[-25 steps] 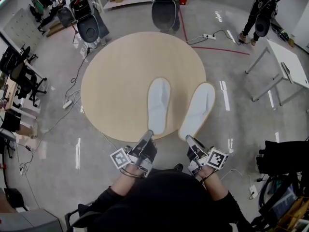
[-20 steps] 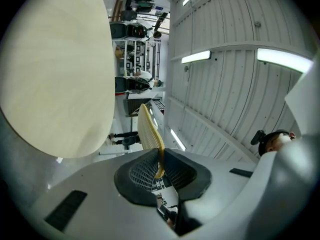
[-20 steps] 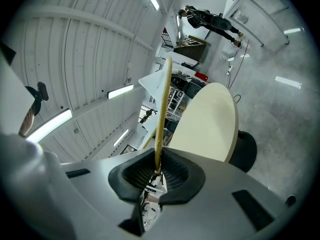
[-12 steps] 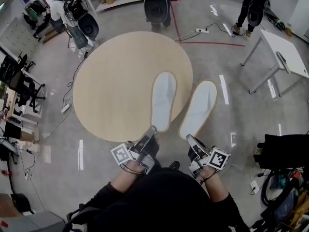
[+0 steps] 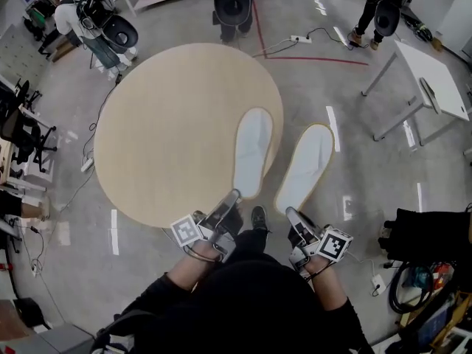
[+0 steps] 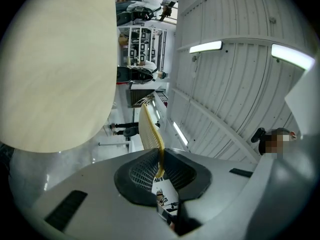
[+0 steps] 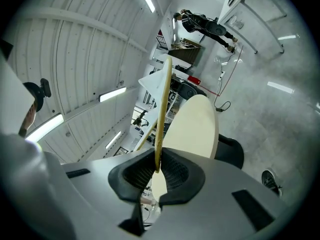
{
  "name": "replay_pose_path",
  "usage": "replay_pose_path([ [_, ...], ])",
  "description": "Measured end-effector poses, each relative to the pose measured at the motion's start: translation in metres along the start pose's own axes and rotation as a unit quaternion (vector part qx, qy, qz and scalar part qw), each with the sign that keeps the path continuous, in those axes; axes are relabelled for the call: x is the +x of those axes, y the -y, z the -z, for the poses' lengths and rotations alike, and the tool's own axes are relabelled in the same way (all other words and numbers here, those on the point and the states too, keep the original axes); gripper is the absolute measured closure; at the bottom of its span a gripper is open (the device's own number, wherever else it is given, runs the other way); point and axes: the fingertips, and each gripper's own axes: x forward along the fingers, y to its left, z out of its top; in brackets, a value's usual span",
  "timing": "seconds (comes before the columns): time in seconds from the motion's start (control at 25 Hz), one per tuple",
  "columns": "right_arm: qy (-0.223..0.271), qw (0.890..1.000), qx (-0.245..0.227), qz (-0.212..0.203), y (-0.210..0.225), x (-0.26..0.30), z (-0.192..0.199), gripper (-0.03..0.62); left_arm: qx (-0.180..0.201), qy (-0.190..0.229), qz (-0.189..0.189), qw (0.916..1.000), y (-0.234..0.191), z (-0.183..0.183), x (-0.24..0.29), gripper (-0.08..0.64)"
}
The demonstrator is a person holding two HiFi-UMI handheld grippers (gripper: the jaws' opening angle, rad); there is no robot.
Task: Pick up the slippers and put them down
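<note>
Noted round table [image 5: 169,124] at left, white desk [image 5: 435,72] far right, black bag [image 5: 431,234] near right. Found left slipper [image 5: 252,150] over table's right edge, heel clenched in left gripper [image 5: 231,196]. Found right slipper [image 5: 306,164] above floor, right of table, heel clenched in right gripper [image 5: 290,213]. Logged power strip [image 5: 297,39] on far floor.

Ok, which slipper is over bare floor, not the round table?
The slipper in the right hand-held gripper: it shows wholly against grey floor. The other slipper, in the left hand-held gripper, overlaps the table edge.
</note>
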Motion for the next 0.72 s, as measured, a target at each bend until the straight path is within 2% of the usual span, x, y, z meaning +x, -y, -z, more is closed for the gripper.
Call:
replay_pose_path([
  [0.16,-0.014,1.0,-0.01,0.019,0.021,0.012,-0.043,0.549,-0.025,0.005,-0.005,0.9997,-0.031,-0.017,0.044,0.512],
  [0.32,-0.026,0.999,-0.022,0.039,0.039,0.023,-0.086,0.551,-0.033,0.007,0.007,0.9994,-0.049,-0.031,0.09,0.512],
  [0.72,-0.076,0.995,-0.03,0.06,0.071,0.094,-0.139,0.551,-0.043,0.028,0.022,0.9984,-0.076,-0.09,0.144,0.514],
])
